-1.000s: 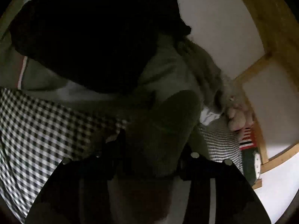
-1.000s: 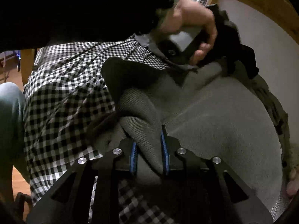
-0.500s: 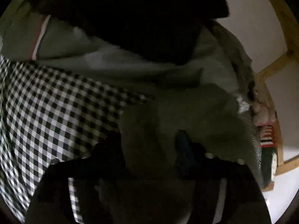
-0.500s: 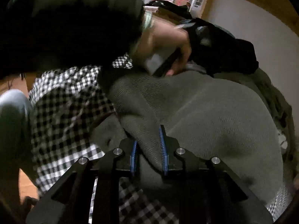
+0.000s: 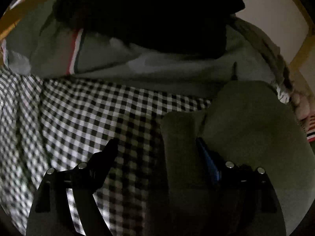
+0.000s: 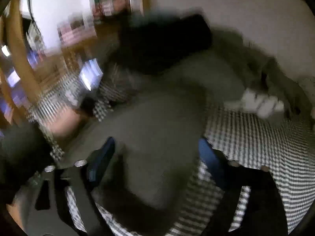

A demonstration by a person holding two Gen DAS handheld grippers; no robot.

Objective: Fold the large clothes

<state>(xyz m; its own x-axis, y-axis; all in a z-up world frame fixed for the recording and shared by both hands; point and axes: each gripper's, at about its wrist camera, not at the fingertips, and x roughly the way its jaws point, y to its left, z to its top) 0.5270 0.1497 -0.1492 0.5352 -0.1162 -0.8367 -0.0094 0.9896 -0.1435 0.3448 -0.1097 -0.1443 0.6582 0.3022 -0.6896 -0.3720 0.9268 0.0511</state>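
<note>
Olive-grey sweater [image 5: 246,122] lying on checkered bed sheet [image 5: 88,114], left hand-held gripper [image 5: 157,147] just opened wide, right hand-held gripper [image 6: 155,147] just opened, sweater released, black garment [image 5: 149,13] behind

Bare checked bedsheet [image 5: 82,114] lies open ahead and left of the left claw [image 5: 157,147]. Its right side is blocked by the folded olive-grey sweater [image 5: 246,127], whose flap rests against the right finger. Beyond rises a heap: a pale grey garment [image 5: 157,66] topped by black clothing [image 5: 147,13]. Wooden bed frame [image 5: 301,59] and wall close the far right. In the blurred right view, the sweater fills the space ahead of the right claw [image 6: 155,149].
</note>
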